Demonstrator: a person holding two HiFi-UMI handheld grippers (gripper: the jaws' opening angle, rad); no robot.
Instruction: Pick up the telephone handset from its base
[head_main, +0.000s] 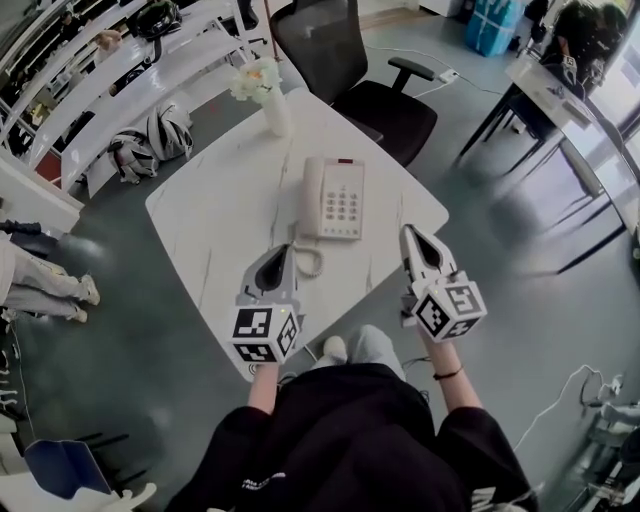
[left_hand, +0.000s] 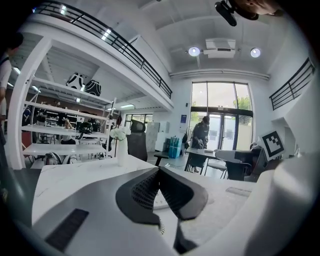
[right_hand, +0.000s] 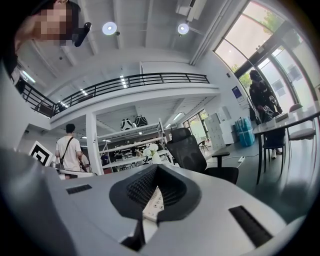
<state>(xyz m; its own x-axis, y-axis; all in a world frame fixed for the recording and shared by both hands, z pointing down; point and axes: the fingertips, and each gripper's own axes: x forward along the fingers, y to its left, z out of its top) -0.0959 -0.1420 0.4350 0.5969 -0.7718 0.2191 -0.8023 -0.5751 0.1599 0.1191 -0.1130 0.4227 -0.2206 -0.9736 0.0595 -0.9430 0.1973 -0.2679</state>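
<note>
Handset (head_main: 311, 197) (one) sits on one base (head_main: 345, 172); left claw (head_main: 286, 251), right claw (head_main: 408, 233) closed.

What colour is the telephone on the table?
Cream-white telephone; it shows best in the head view.

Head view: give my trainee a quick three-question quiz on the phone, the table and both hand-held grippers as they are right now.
1. True or false: the handset lies on the telephone base.
2. The vase stands: A at the far corner of the table; B right beside the telephone base; C between the two hand-held grippers.
3. Fill in: the jaws of the left hand-held gripper and the right hand-held gripper are both ___.
Key: 1 true; 2 A; 3 shut.
</note>
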